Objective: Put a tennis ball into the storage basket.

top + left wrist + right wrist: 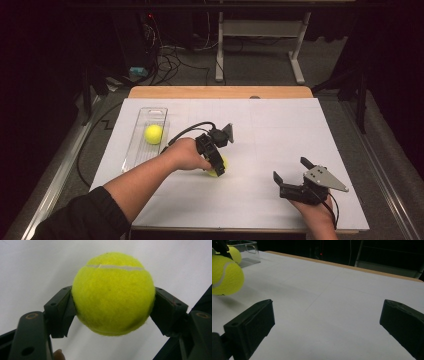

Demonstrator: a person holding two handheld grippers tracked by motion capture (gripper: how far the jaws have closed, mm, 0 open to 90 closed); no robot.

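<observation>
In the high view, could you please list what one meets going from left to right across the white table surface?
Clear tray holding a tennis ball → left gripper shut on a second tennis ball → right gripper, jaws open.

tennis ball [113, 293]: no brand or print showing, just a white seam
second ball [153, 134]: too small to be reading anything
clear tray [159, 111]: no label showing
white table cover [280, 135]: faint grid lines, no txt or nos.
</observation>
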